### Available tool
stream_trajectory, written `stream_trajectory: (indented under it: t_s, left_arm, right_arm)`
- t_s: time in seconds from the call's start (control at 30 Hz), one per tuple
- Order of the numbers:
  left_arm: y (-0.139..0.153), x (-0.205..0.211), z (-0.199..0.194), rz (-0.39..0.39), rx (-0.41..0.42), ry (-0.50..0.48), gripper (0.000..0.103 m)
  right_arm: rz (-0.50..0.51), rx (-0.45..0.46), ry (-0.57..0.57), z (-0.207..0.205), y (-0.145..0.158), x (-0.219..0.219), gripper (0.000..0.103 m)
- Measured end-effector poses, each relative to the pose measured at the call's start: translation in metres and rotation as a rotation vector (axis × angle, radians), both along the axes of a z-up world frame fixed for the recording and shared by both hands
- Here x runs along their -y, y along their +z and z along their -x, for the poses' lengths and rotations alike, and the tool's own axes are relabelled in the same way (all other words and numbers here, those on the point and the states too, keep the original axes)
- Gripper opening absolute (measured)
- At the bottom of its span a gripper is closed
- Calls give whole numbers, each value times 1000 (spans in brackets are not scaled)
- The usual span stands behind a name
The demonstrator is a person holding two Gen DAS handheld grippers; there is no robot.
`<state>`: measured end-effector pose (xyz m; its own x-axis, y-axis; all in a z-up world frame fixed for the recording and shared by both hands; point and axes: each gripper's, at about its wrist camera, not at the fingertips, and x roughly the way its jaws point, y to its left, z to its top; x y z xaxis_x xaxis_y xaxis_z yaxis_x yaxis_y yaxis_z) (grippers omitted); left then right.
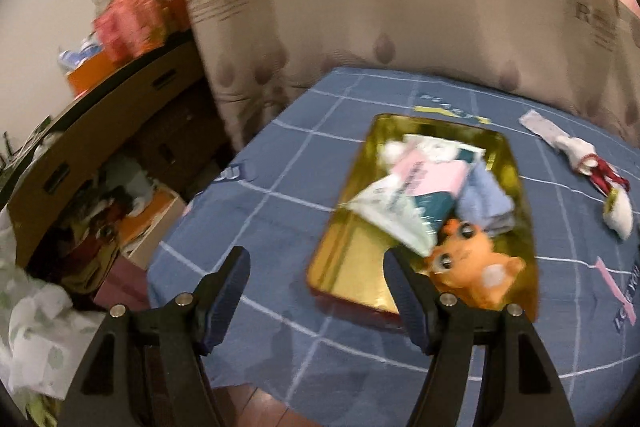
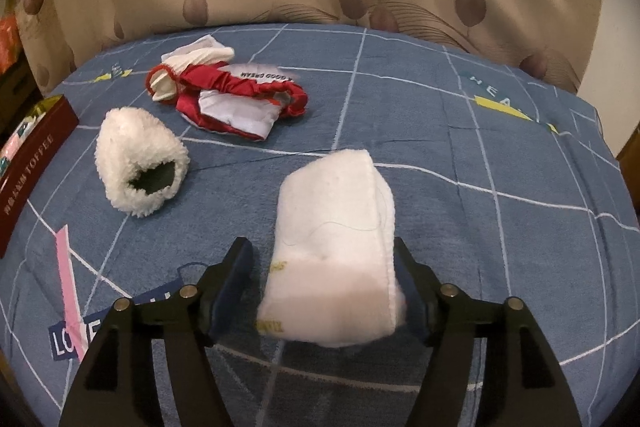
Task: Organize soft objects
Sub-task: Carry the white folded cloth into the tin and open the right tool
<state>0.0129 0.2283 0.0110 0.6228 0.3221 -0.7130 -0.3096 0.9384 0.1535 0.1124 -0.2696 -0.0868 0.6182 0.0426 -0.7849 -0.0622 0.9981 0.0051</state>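
The white cloth point(image 2: 334, 247) lies between the right gripper point(image 2: 324, 287)'s parted jaws — its long axis running straight ahead, the far jaw touching its side, the near one clear, so no grip. The tin point(image 1: 352, 267) (already holding soft things) sits to its left. The left gripper point(image 1: 316, 287), open and empty, hangs at the tin's near end.

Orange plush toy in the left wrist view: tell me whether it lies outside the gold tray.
No. The orange plush toy lies inside the gold tray, at its near end beside the folded blue cloth.
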Motion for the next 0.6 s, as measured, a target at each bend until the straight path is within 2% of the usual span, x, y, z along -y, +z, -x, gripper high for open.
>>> stream_trajectory:
  t_s: [0.03, 0.1, 0.13, 0.23, 0.4, 0.6]
  left_arm:
    - [-2, -6, 3, -3, 3, 22, 71]
    - [-3, -13, 7, 4, 1, 45, 71]
    - [-3, -16, 9, 11, 11, 55, 71]
    - [-5, -19, 13, -3, 31, 74, 71]
    - [-13, -16, 11, -16, 12, 63, 71]
    - [-16, -12, 9, -35, 10, 40, 71]
  right_arm:
    - [0, 0, -8, 0, 0, 0, 64]
    - [1, 5, -20, 1, 1, 1, 53]
    - [0, 8, -18, 2, 2, 1, 43]
    - [20, 13, -20, 5, 4, -2, 33]
    - [57, 31, -38, 9, 11, -13, 31]
    - [20, 83, -14, 16, 40, -36, 31]
